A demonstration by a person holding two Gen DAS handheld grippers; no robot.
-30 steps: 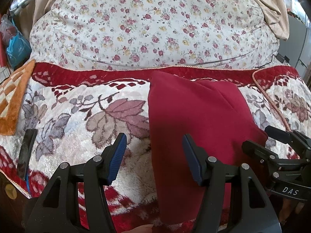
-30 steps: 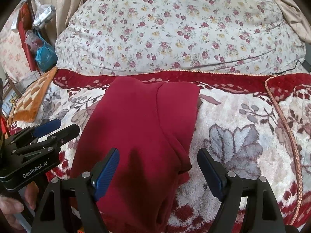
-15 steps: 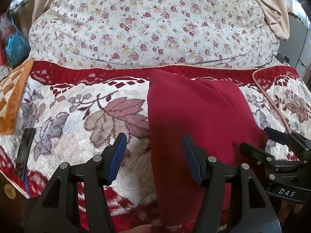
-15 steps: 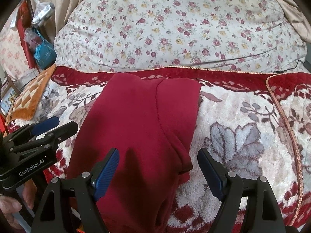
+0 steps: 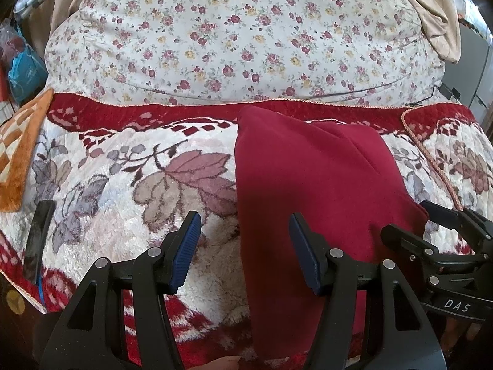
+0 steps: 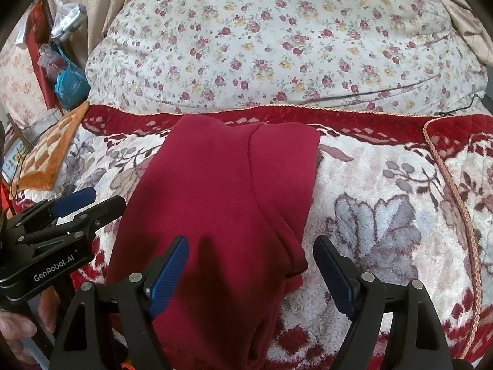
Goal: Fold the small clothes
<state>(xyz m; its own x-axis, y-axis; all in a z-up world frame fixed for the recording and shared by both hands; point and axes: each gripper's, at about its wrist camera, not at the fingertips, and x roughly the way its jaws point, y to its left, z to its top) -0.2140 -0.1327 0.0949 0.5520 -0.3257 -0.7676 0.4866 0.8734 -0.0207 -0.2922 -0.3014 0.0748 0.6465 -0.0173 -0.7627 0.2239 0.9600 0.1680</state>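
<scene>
A dark red garment (image 5: pixel 311 191) lies folded lengthwise on the plush floral blanket (image 5: pixel 129 185); it also shows in the right wrist view (image 6: pixel 222 203), with a sleeve folded over its right side. Its near end hangs over the bed's front edge. My left gripper (image 5: pixel 245 240) is open and empty, hovering over the garment's left edge. My right gripper (image 6: pixel 252 262) is open and empty above the garment's lower right part. Each gripper shows at the side of the other's view.
A big floral-print duvet (image 5: pixel 240 37) is heaped behind the blanket. An orange checked mat (image 5: pixel 18 154) lies at the left, with a dark flat object (image 5: pixel 38 237) near the blanket's left edge. A blue bag (image 6: pixel 69 84) hangs at far left.
Both grippers have drifted slightly, the views shifting a little. The garment has not moved and both grippers stay open.
</scene>
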